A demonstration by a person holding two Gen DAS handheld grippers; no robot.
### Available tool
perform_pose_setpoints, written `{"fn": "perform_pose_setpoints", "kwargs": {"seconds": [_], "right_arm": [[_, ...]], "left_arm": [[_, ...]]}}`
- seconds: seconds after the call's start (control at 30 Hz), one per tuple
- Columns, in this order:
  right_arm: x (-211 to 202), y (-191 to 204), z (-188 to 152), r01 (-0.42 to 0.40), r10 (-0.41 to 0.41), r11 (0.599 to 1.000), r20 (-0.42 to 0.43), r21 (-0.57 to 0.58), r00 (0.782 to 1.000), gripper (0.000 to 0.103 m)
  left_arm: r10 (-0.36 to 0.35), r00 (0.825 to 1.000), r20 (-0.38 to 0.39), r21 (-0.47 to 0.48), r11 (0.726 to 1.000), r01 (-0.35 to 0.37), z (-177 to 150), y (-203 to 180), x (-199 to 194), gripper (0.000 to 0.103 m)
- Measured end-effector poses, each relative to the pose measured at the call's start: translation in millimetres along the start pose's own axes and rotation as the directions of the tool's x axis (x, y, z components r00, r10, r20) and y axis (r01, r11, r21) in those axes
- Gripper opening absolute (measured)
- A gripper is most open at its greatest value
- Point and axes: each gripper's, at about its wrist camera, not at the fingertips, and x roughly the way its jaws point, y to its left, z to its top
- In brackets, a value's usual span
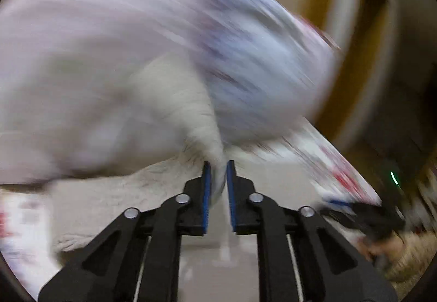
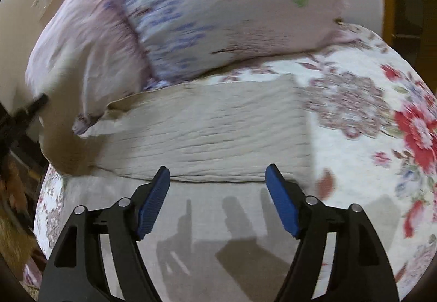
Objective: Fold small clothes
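A cream crinkled garment [image 2: 207, 135] lies folded flat on a floral bedspread [image 2: 382, 143] in the right wrist view. My right gripper [image 2: 218, 173] is open and empty, just short of the garment's near edge. In the left wrist view, my left gripper [image 1: 218, 168] is shut on a bunched piece of the cream garment [image 1: 188, 110], which runs up and away from the pads. This view is heavily blurred. The right gripper [image 1: 363, 216] shows at the lower right of that view, dark and blurred.
Two pale lilac and blue patterned pillows [image 2: 218, 15] lie at the head of the bed, right behind the garment. A white and yellow headboard [image 1: 352, 28] stands behind them. The bed's left edge [image 2: 46, 173] drops to a dark floor.
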Motion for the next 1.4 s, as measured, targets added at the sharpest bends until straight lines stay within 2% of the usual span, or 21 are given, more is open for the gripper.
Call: {"fn": "perform_pose_setpoints", "kwargs": {"seconds": [0.07,0.1,0.13,0.2,0.27,0.33,0.4,0.47,0.57,0.63,0.7,0.8,0.83,0.9,1.0,1.13,1.27,1.3,1.33,1.37,1.4], "right_arm": [[-6.3,-20.4,-2.2,-0.002,0.003,0.998,-0.018,0.055,1.000,0.074],[-10.2,-29.0,-4.7,-0.003,0.005,0.997,-0.023,0.075,1.000,0.074],[-14.7,-38.1,-8.4,-0.002,0.005,0.996,-0.031,0.092,1.000,0.074],[-24.6,-58.2,-22.2,-0.013,0.023,0.991,-0.070,0.133,0.997,0.074],[-30.4,-71.1,-38.5,-0.054,0.076,0.982,-0.112,0.182,0.991,0.073],[-33.6,-79.9,-56.4,-0.101,0.141,0.966,-0.154,0.240,0.978,0.067],[-34.0,-83.4,-79.0,-0.156,0.221,0.944,-0.206,0.292,0.953,0.059],[-40.5,-79.1,-96.0,-0.200,0.274,0.931,-0.223,0.306,0.935,0.048],[-42.9,-72.1,-125.7,-0.279,0.394,0.888,-0.294,0.364,0.871,0.030],[-44.8,-67.0,-144.8,-0.322,0.456,0.862,-0.322,0.391,0.830,0.022],[-44.7,-61.1,-160.7,-0.350,0.503,0.840,-0.355,0.415,0.788,0.012],[-42.5,-49.6,-163.9,-0.378,0.526,0.835,-0.375,0.401,0.763,0.008],[-41.0,-46.1,-158.6,-0.391,0.530,0.834,-0.368,0.389,0.764,0.008],[-38.9,-38.3,-133.7,-0.435,0.544,0.828,-0.315,0.354,0.778,0.008],[-35.3,-30.3,-77.1,-0.493,0.554,0.821,-0.192,0.288,0.810,0.008],[-17.2,-30.7,5.2,-0.528,0.545,0.812,0.000,0.250,0.838,0.008],[30.7,-33.1,76.7,-0.467,0.454,0.845,0.111,0.260,0.884,0.010],[45.5,-35.9,86.6,-0.432,0.418,0.860,0.110,0.271,0.902,0.014],[61.7,-34.5,96.4,-0.376,0.364,0.882,0.095,0.284,0.926,0.031],[75.5,-33.4,103.8,-0.305,0.301,0.905,0.059,0.298,0.952,0.057],[81.1,-33.4,106.2,-0.264,0.267,0.912,0.034,0.314,0.963,0.063]], "left_arm": [[-0.007,0.997,-0.076,0.037,0.999,0.010,-17.3,-25.3,19.4,0.021],[0.006,0.996,-0.092,0.033,0.999,-0.003,-29.3,-26.2,17.2,0.031],[0.054,0.994,-0.093,0.009,0.999,-0.054,-44.6,-17.3,5.6,0.048],[0.147,0.985,-0.094,-0.035,0.988,-0.151,-64.4,4.7,-17.1,0.062],[0.281,0.948,-0.151,-0.095,0.950,-0.297,-97.7,40.4,-50.2,0.065],[0.335,0.917,-0.217,-0.147,0.918,-0.369,-123.2,65.0,-67.8,0.068],[0.332,0.892,-0.307,-0.243,0.878,-0.411,-157.5,89.8,-88.1,0.068],[0.292,0.891,-0.348,-0.310,0.861,-0.404,-177.7,95.8,-96.7,0.066],[0.213,0.916,-0.339,-0.369,0.866,-0.338,-202.3,83.4,-113.4,0.055],[0.117,0.938,-0.327,-0.436,0.862,-0.259,-214.9,72.8,-122.5,0.040],[0.069,0.947,-0.315,-0.475,0.852,-0.220,-228.0,62.7,-129.3,0.037],[0.019,0.947,-0.320,-0.520,0.832,-0.193,-237.4,50.7,-129.4,0.021],[-0.003,0.949,-0.317,-0.537,0.825,-0.177,-237.6,49.8,-127.2,0.012],[-0.045,0.947,-0.319,-0.554,0.819,-0.148,-232.0,51.4,-120.6,0.011],[-0.071,0.966,-0.249,-0.503,0.861,-0.066,-194.9,52.0,-105.2,0.009],[-0.001,0.997,-0.080,-0.462,0.886,-0.036,-115.5,94.6,-89.3,0.008],[0.143,0.990,-0.007,-0.436,0.890,-0.131,-39.1,148.4,-42.9,0.015],[0.159,0.987,-0.021,-0.441,0.885,-0.152,-32.0,156.7,-31.0,0.023],[0.178,0.983,-0.051,-0.454,0.872,-0.182,-26.3,167.1,-16.5,0.040],[0.207,0.975,-0.082,-0.460,0.860,-0.221,-23.6,173.8,-8.6,0.049],[0.244,0.963,-0.111,-0.463,0.845,-0.268,-23.1,180.3,-5.2,0.060]]}}
